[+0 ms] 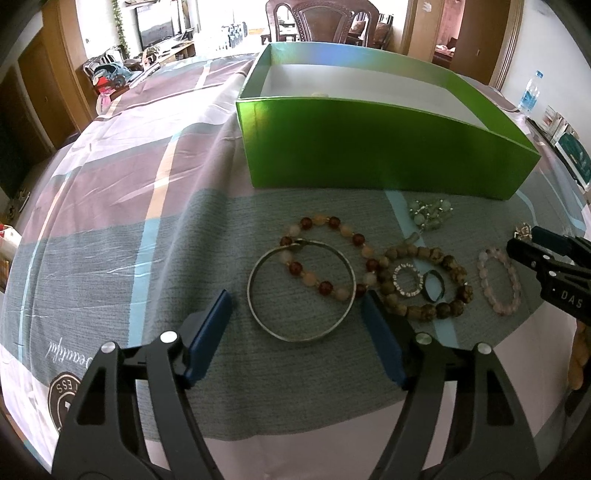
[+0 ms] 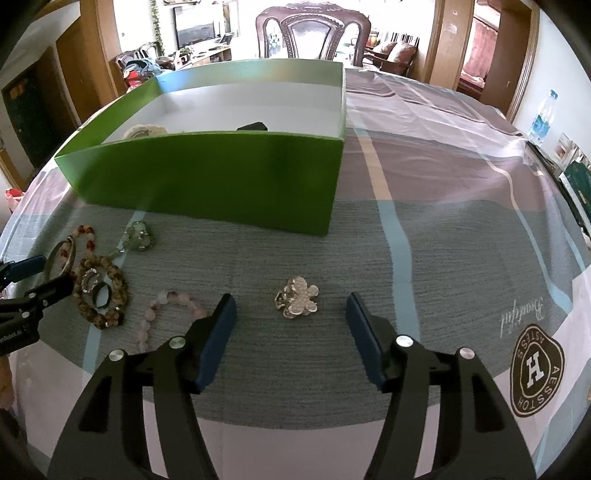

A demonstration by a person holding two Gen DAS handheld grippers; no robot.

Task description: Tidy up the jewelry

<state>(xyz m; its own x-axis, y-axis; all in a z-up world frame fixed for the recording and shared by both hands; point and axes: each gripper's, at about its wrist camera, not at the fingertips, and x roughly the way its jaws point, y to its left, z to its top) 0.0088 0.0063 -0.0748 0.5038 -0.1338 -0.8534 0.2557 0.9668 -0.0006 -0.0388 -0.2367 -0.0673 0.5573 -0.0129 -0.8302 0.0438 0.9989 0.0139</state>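
A green box [image 1: 369, 147] stands open on the tablecloth; it also shows in the right wrist view [image 2: 221, 177], with a pale item [image 2: 146, 131] and a dark item [image 2: 253, 126] inside. My left gripper [image 1: 297, 314] is open, its fingers either side of a metal bangle [image 1: 301, 291] that overlaps a red-and-cream bead bracelet [image 1: 325, 258]. Beside them lie a brown bead bracelet [image 1: 428, 284], a sparkly ring [image 1: 406, 280], a dark ring [image 1: 434, 290], a pink bracelet [image 1: 498, 280] and green beads [image 1: 430, 212]. My right gripper [image 2: 291, 314] is open around a pearly butterfly brooch [image 2: 297, 297].
A water bottle [image 2: 541, 118] and boxes [image 2: 576, 177] stand at the table's right edge. A wooden chair [image 2: 314, 33] is behind the table. The right gripper's tip shows in the left wrist view [image 1: 524, 251].
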